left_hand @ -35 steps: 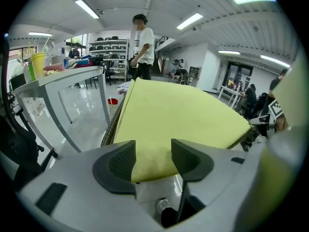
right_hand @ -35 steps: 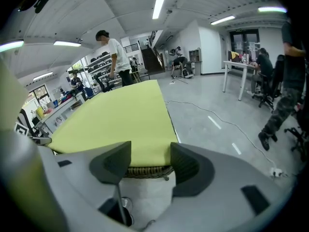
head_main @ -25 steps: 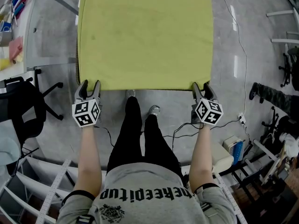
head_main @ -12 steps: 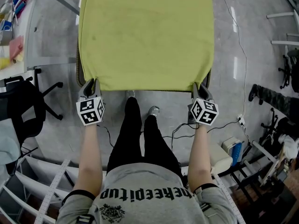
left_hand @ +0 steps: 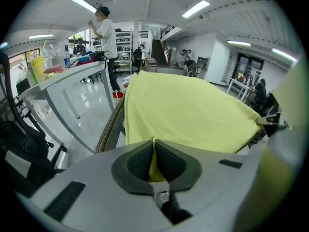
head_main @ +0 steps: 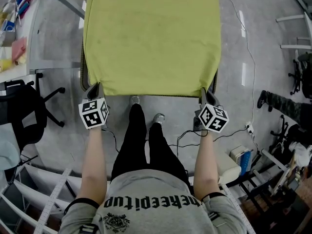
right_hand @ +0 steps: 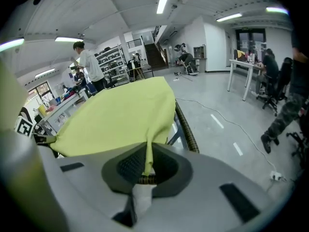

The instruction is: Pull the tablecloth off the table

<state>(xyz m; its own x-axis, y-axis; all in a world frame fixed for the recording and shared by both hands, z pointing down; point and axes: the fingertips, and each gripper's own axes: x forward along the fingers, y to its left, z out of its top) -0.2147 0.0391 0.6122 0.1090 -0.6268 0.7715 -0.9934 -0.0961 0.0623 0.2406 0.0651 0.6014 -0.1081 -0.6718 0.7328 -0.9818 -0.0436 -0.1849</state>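
A yellow-green tablecloth (head_main: 152,35) covers a small table with a woven wicker rim (head_main: 85,77). My left gripper (head_main: 94,88) has just been closing and is shut on the cloth's near left corner. In the left gripper view the cloth (left_hand: 188,115) is pinched between the dark pads (left_hand: 137,162). My right gripper (head_main: 204,93) has also just been closing and is shut on the near right corner. In the right gripper view a fold of cloth (right_hand: 147,151) hangs between its pads (right_hand: 126,166), and the rest of the cloth (right_hand: 120,115) spreads beyond.
A white desk (head_main: 29,38) stands at the left with an office chair (head_main: 24,111) below it. Cables (head_main: 243,57) trail over the grey floor at the right. A person (left_hand: 105,33) stands far back by a bench. My legs (head_main: 146,145) are under the table's near edge.
Both grippers have closed on the near corners of the cloth. The corners now bunch towards the jaws and the near hem is drawn slightly in.
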